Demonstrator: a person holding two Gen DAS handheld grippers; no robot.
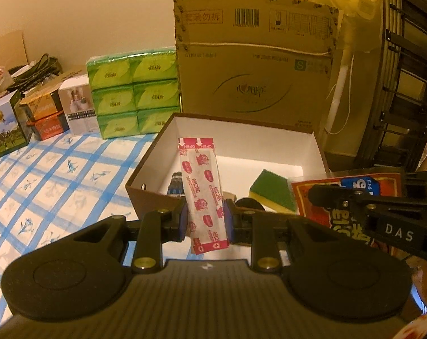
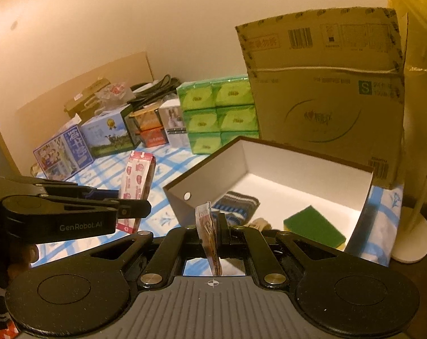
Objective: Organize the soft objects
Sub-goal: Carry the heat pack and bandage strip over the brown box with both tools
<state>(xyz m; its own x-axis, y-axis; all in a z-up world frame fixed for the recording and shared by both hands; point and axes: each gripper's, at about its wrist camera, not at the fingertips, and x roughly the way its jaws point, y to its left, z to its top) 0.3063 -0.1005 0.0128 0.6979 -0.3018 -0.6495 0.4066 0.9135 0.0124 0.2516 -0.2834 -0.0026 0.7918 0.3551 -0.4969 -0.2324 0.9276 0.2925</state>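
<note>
Clamped between the blue pads of the left gripper [image 1: 205,220], a pink-printed plaster strip [image 1: 203,195] is held upright in front of the open white box [image 1: 241,137], which lies at twelve o'clock in the left wrist view. A red snack packet [image 2: 209,237] is pinched edge-on in the tightly closed right gripper [image 2: 213,233]. Inside the box, a green sponge [image 2: 315,227] is seen at three o'clock and a striped knitted piece [image 2: 237,203] at nine o'clock, on the blue-checked cloth [image 1: 44,175].

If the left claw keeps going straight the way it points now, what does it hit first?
Probably the open white box: its near brown wall lies just ahead of the left claw, which holds a bandage strip. Depth is unclear.
</note>
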